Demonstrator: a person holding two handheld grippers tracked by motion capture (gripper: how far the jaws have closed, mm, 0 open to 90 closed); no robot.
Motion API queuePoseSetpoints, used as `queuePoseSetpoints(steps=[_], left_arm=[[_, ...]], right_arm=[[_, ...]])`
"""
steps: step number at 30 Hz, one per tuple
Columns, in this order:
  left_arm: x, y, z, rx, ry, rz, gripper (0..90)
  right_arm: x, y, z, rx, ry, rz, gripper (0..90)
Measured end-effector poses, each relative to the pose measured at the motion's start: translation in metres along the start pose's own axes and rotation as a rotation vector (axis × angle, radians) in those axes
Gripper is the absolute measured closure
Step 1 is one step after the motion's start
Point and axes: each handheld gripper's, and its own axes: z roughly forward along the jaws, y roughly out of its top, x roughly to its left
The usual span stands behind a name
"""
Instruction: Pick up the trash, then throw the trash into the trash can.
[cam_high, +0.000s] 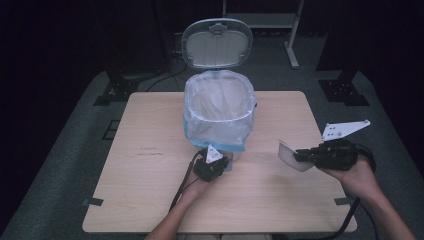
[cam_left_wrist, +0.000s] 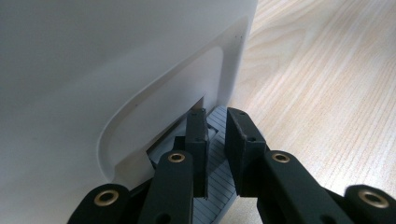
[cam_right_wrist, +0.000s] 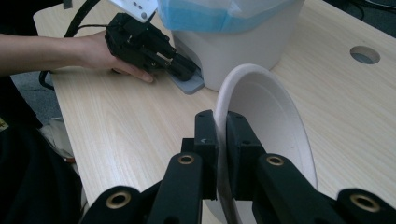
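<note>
Left claw (cam_high: 224, 163): jaws slightly parted, pressing grey pedal (cam_right_wrist: 189, 83) at bin foot. Right claw (cam_high: 300, 155): pinching white bowl (cam_high: 292, 154) by rim, above table (cam_high: 150, 165), right of bin (cam_high: 219, 107). Lid (cam_high: 216, 43): up. Bowl not yet dropped in.

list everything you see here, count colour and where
bin: 1, white, mid table, far side
bin liner: 1, clear with blue hem, over the bin's rim
lid: 1, grey-white, standing open behind the bin
pedal: 1, grey, at the bin's foot
bowl: 1, white, held on edge above the table's right side
table: 1, light wood
left gripper: 1, black, jaws slightly apart on the pedal
right gripper: 1, black, clamped on the bowl's rim
hands: 2, one holding each gripper
</note>
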Motion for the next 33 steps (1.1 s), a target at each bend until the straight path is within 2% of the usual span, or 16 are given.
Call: queuePoseSetpoints(steps=[13, 25, 33], left_arm=[[0.0, 0.0, 0.0, 0.0, 0.0, -0.001, 79.3], [0.0, 0.0, 0.0, 0.003, -0.001, 0.0, 79.3], [0.0, 0.0, -0.001, 0.005, -0.002, 0.0, 79.1]], right_arm=[[-0.002, 0.017, -0.008, -0.009, -0.004, 0.005, 83.5], [0.005, 0.043, -0.014, -0.008, -0.01, -0.036, 83.4], [0.007, 0.051, -0.018, -0.015, -0.011, -0.047, 83.4]])
